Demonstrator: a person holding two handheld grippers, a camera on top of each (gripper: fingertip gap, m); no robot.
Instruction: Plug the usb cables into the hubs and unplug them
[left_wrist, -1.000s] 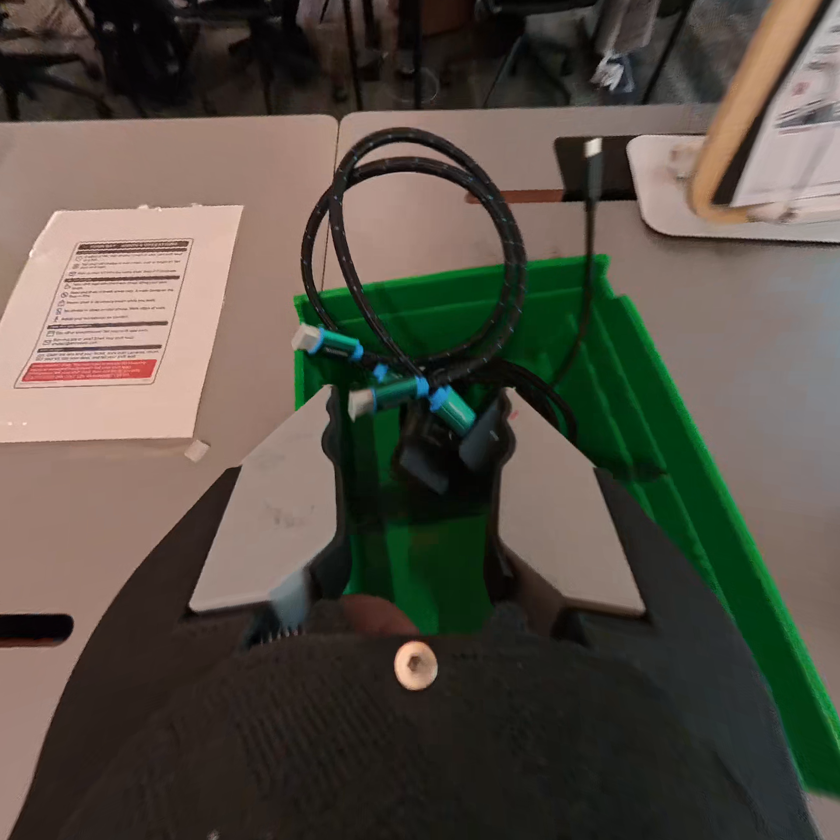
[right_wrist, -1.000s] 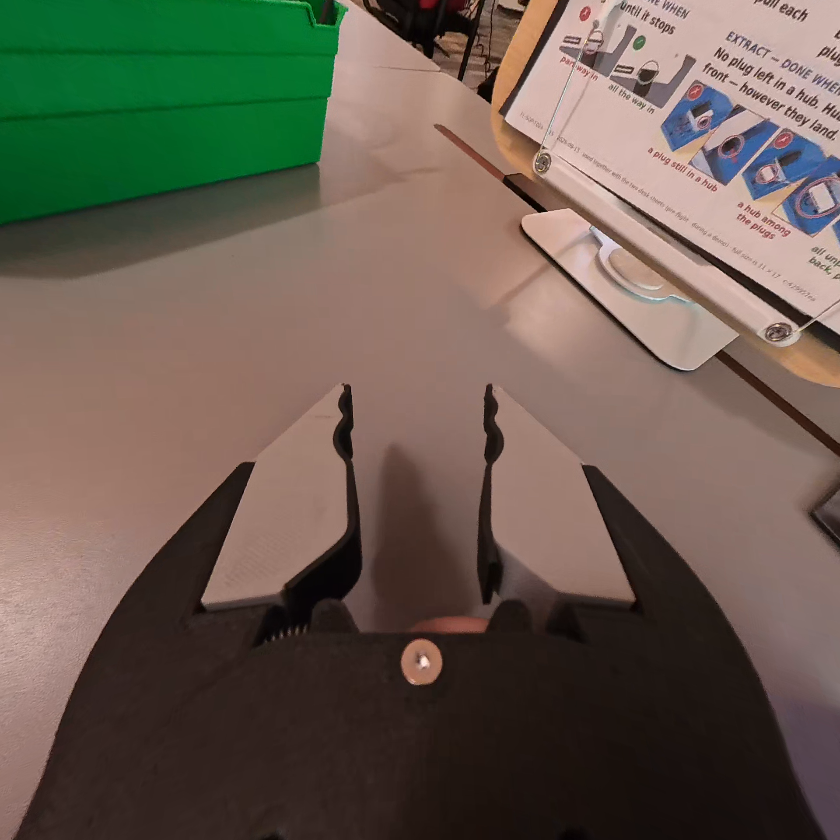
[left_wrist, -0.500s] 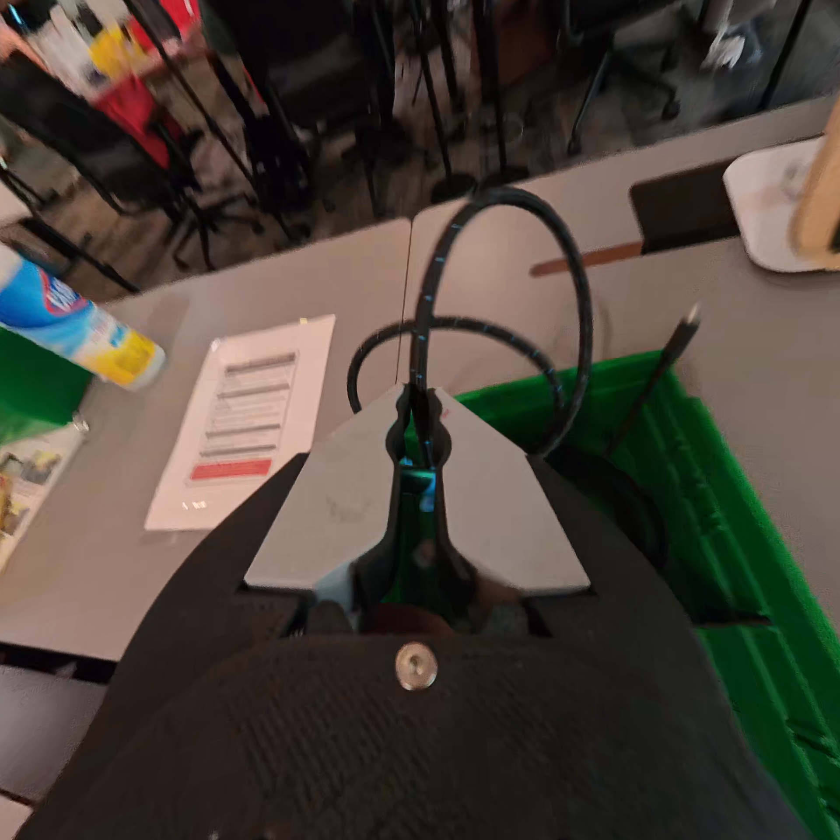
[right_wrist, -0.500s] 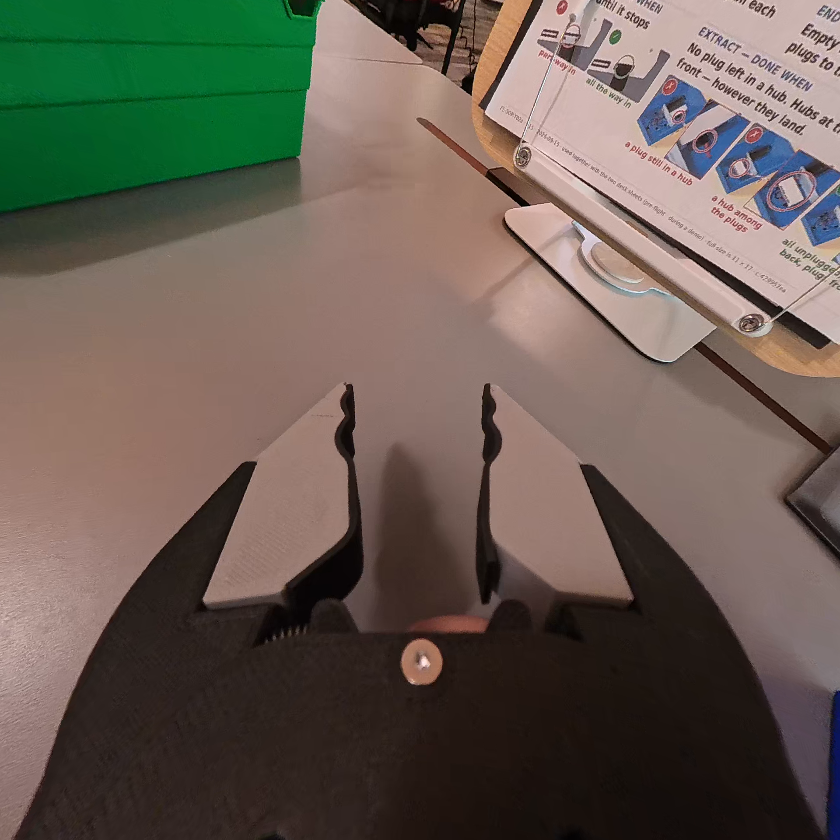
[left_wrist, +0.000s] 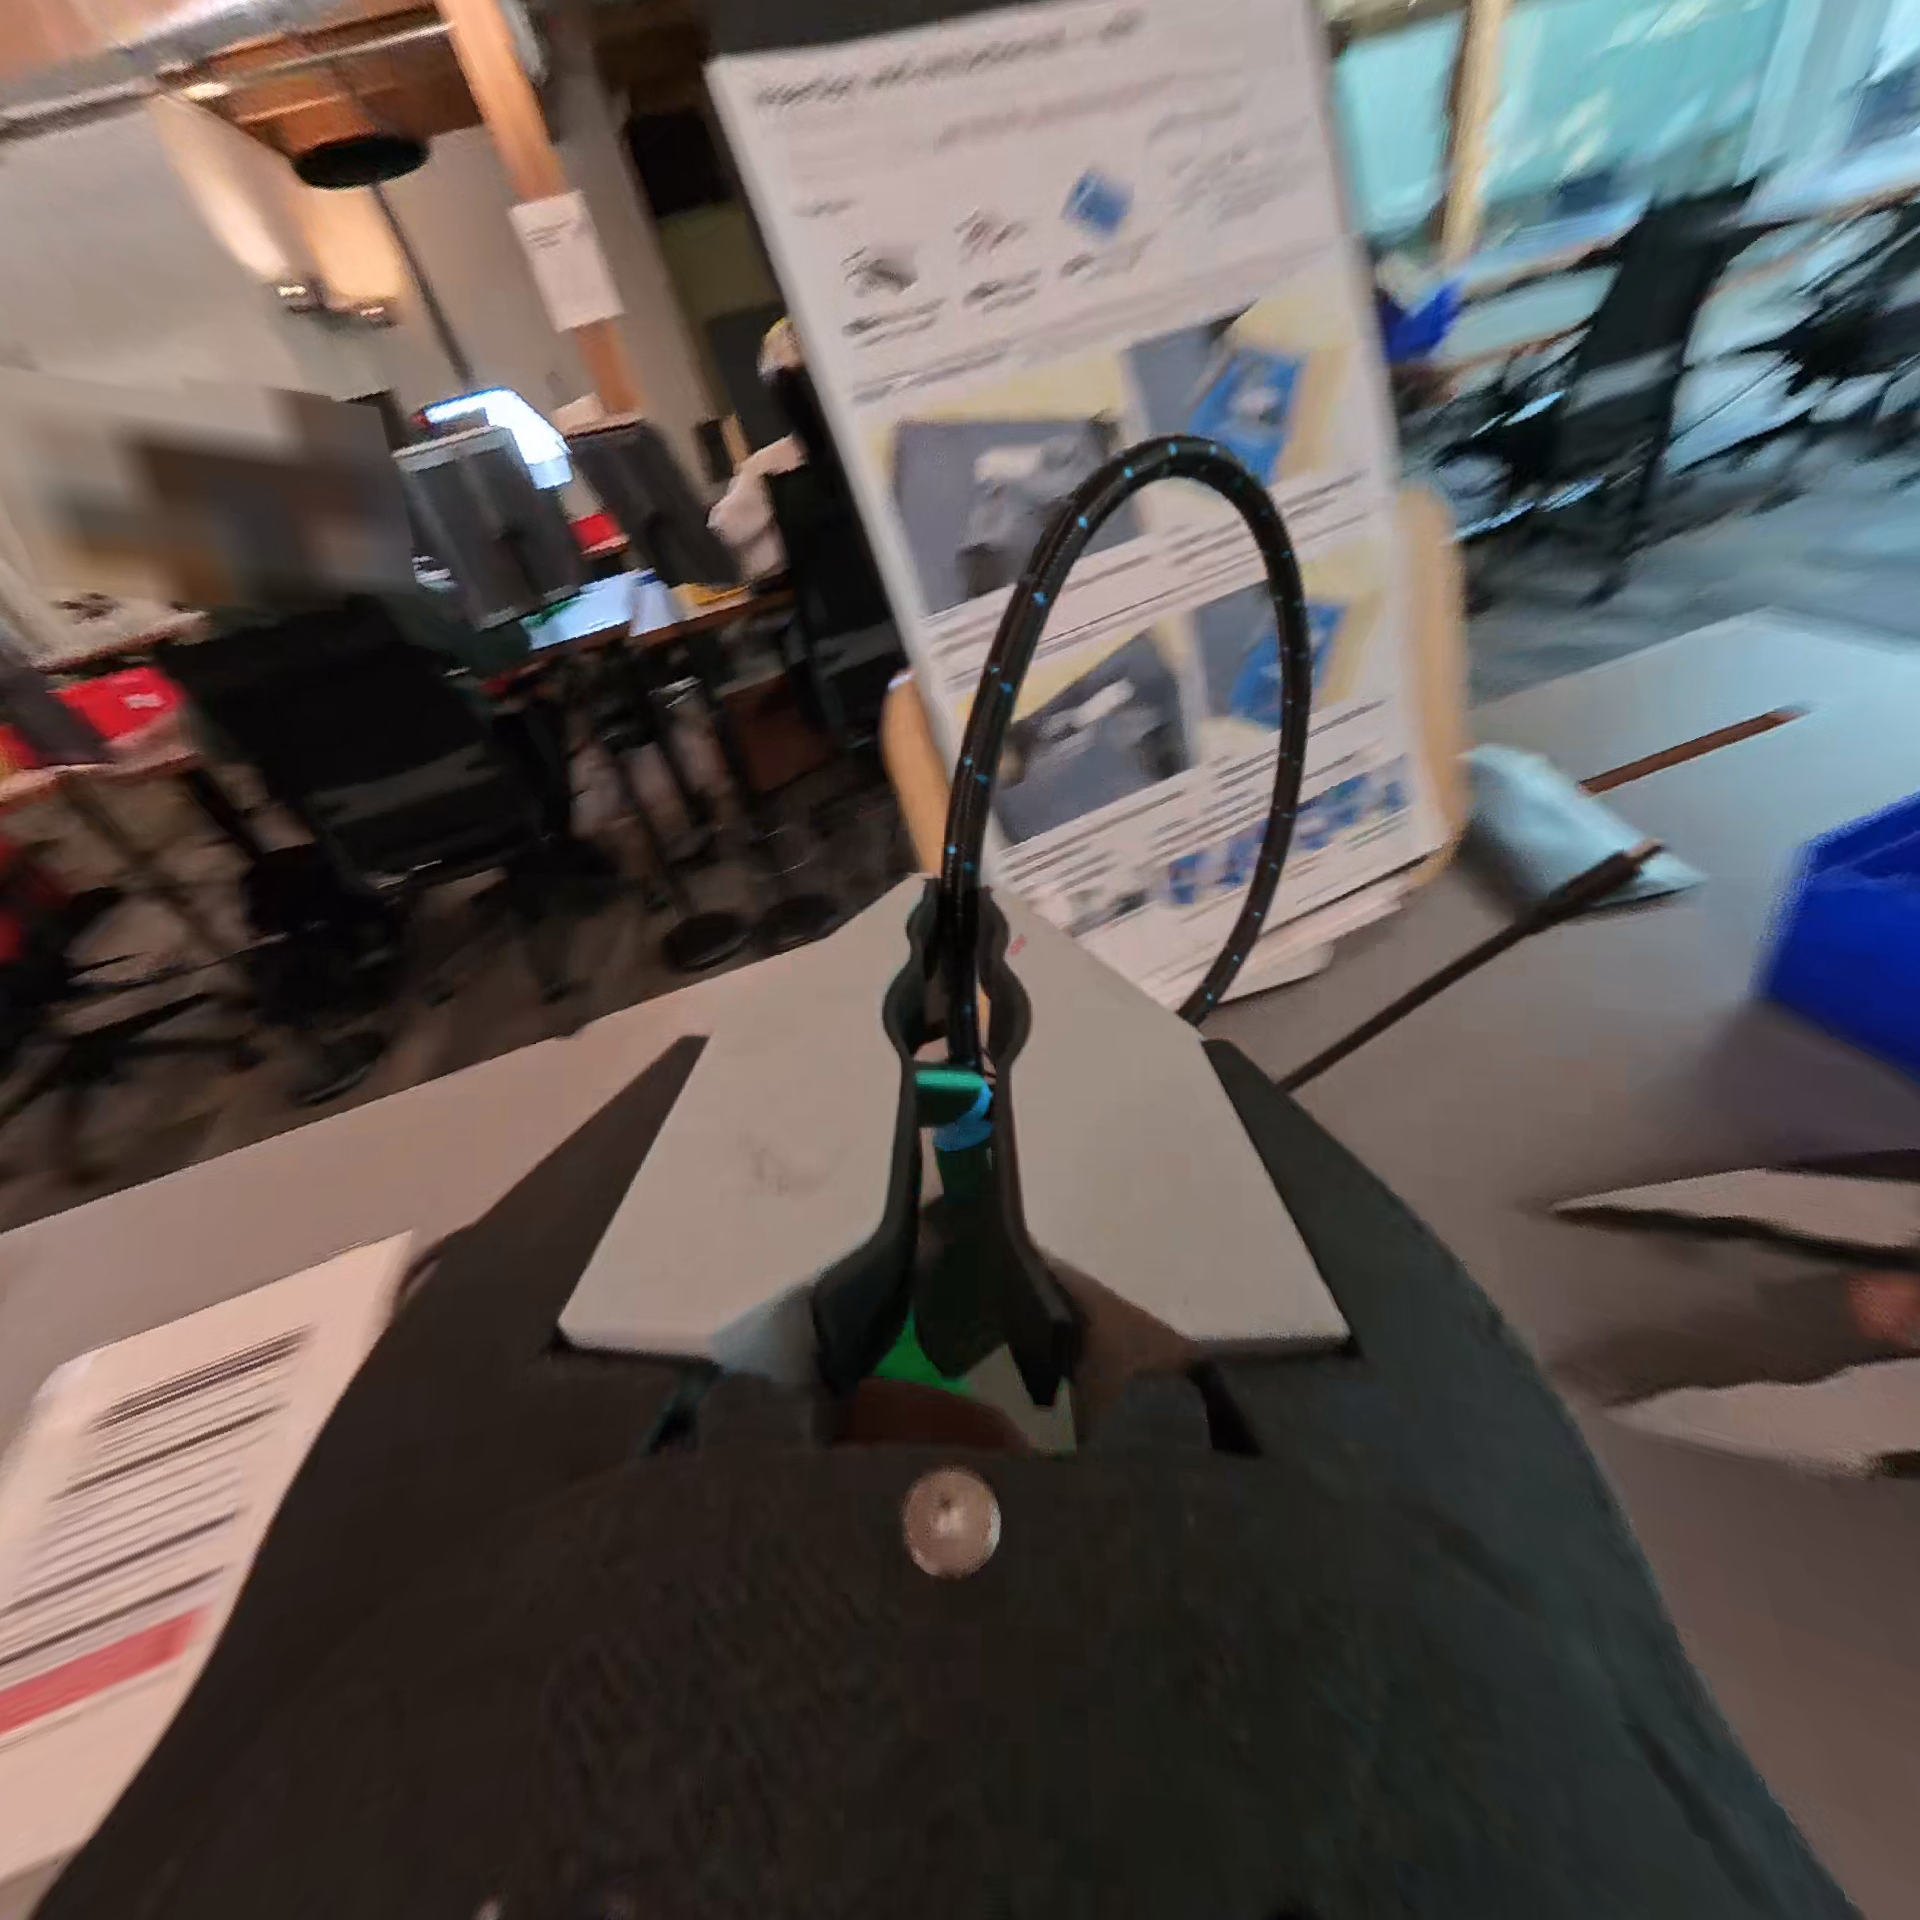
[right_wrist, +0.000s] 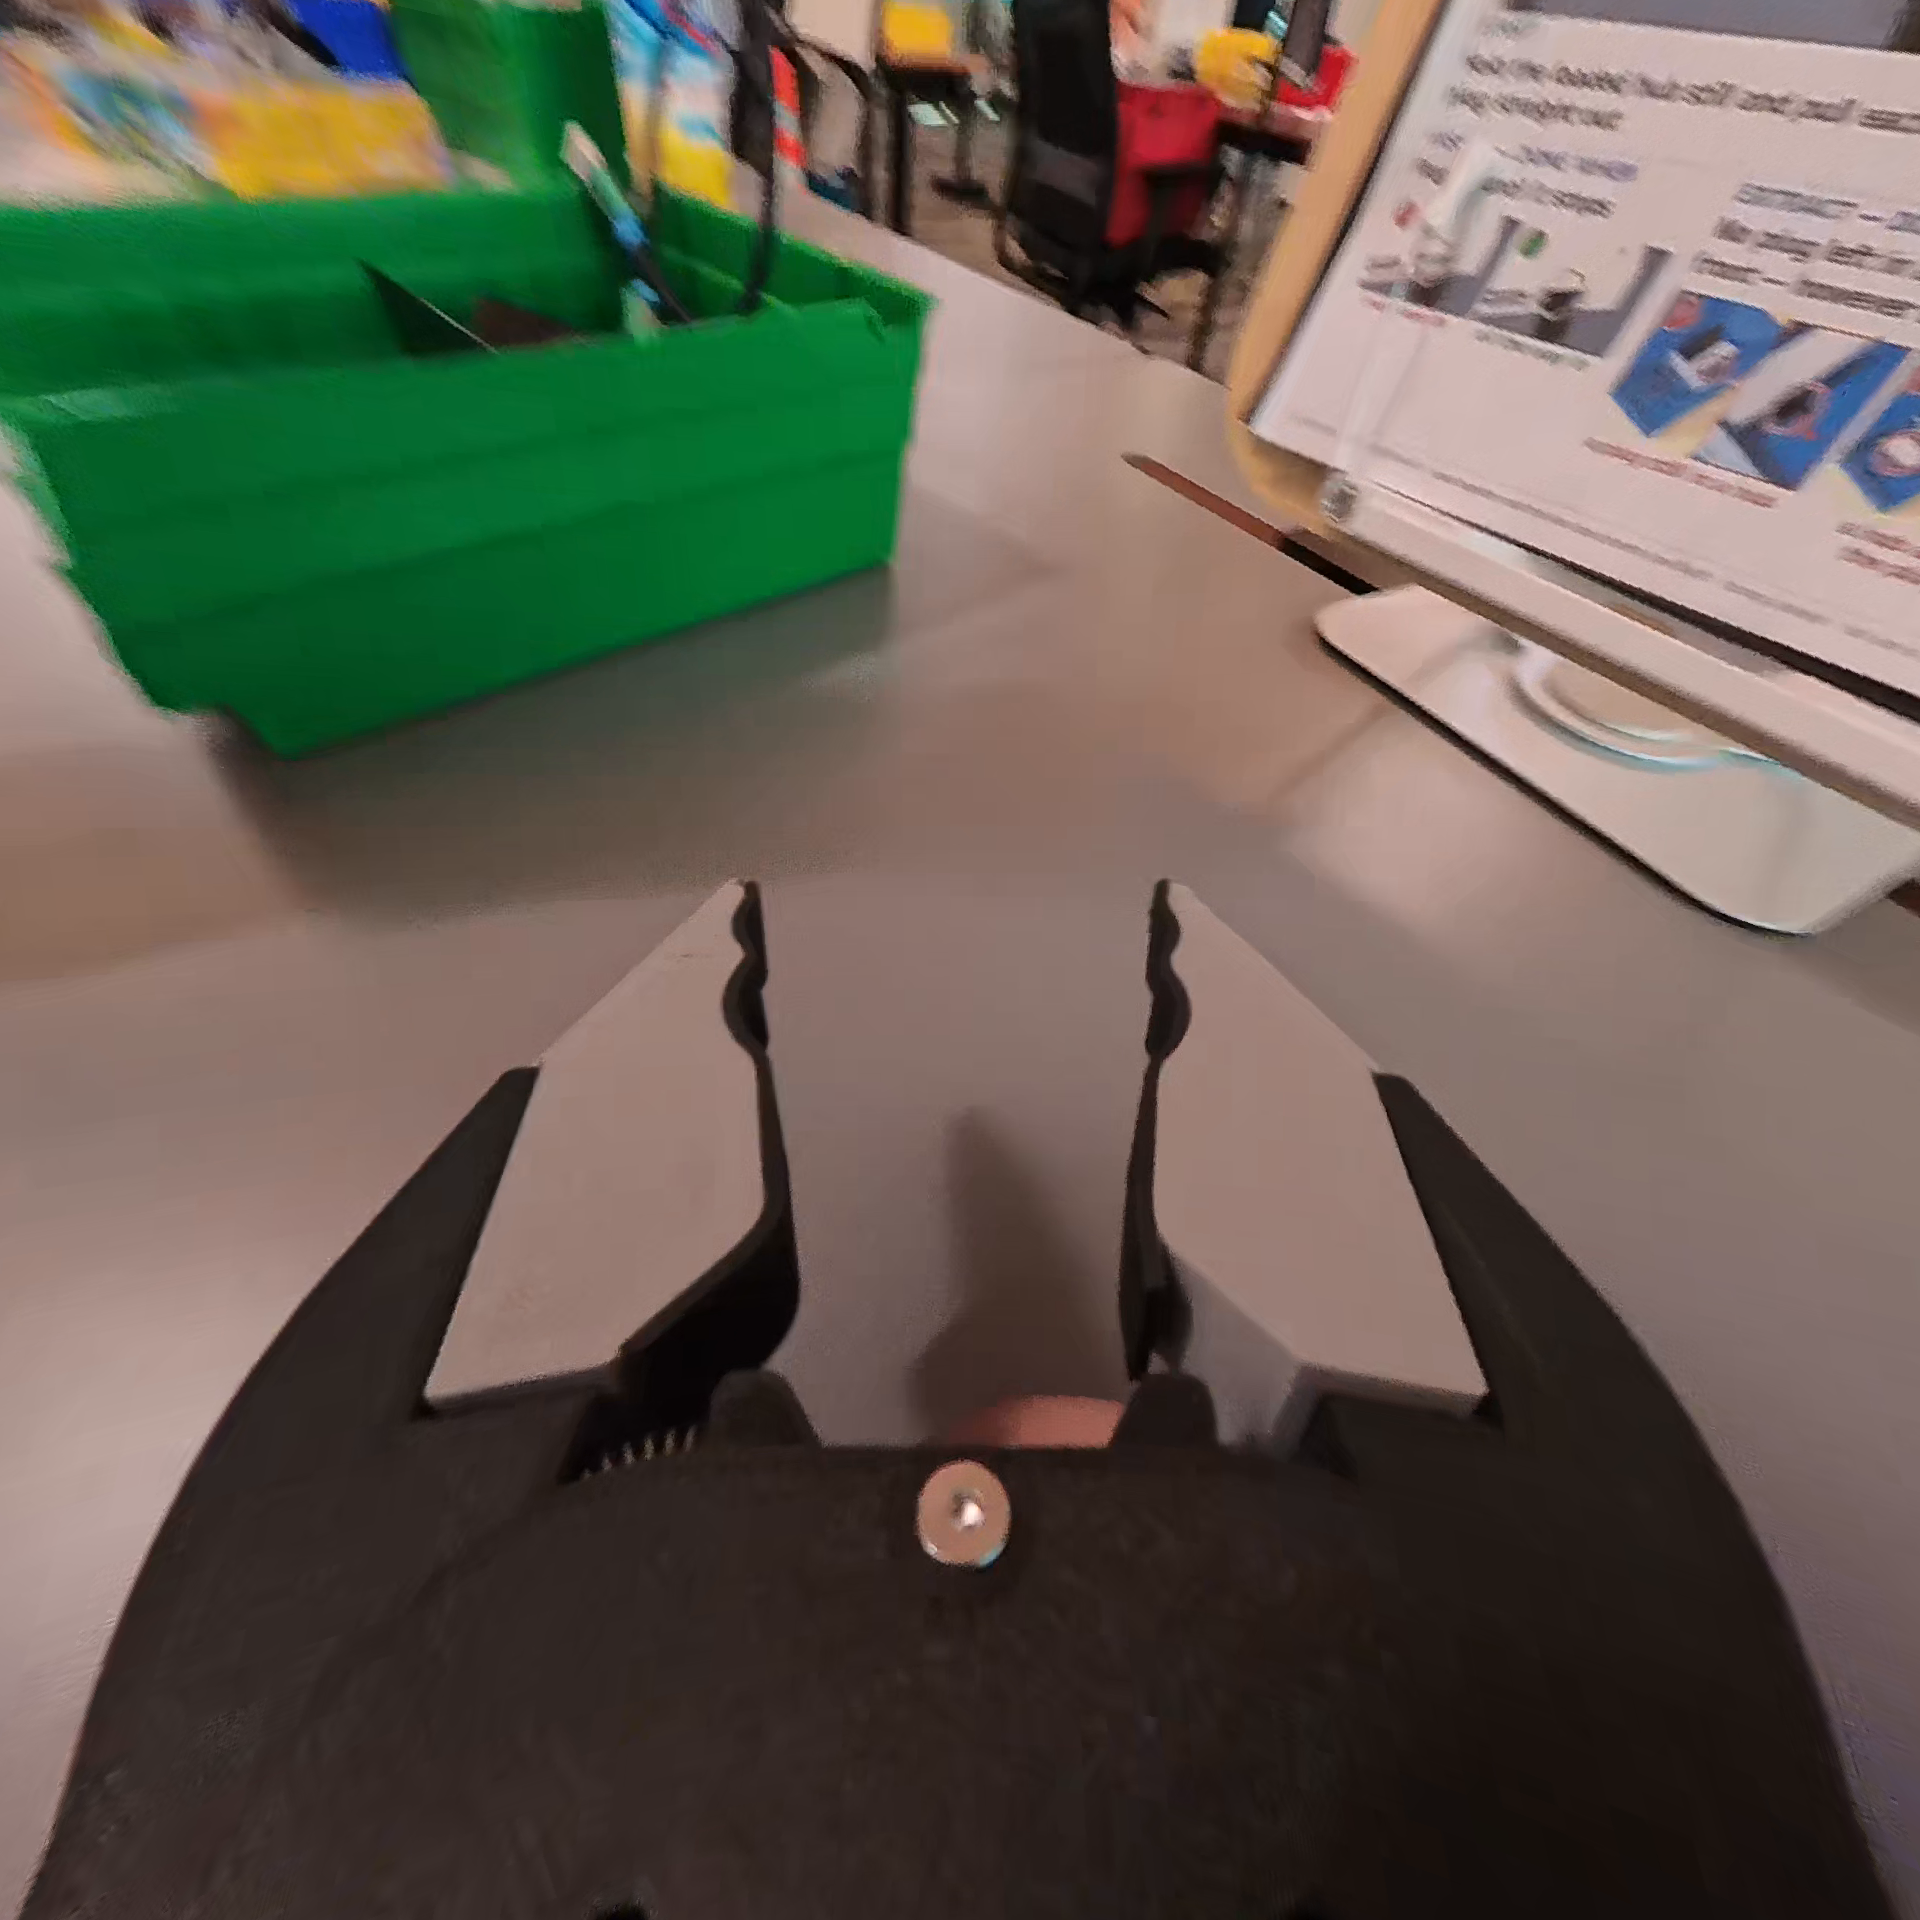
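Black braided cable (left_wrist: 1283, 665) with blue flecks is clamped between the closed jaws of the left gripper (left_wrist: 961, 914), rising from the tips in a tall loop in front of a printed sheet on a stand (left_wrist: 1091, 343). Its teal plug (left_wrist: 951, 1101) sits just behind the tips. The right gripper (right_wrist: 954, 904) hangs with jaws spread, holding nothing, above the grey table (right_wrist: 935, 727), near a green bin (right_wrist: 468, 488) with cables inside.

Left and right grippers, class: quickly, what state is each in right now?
Left gripper: shut on the black braided cable.
Right gripper: open, holding nothing, above the grey table.
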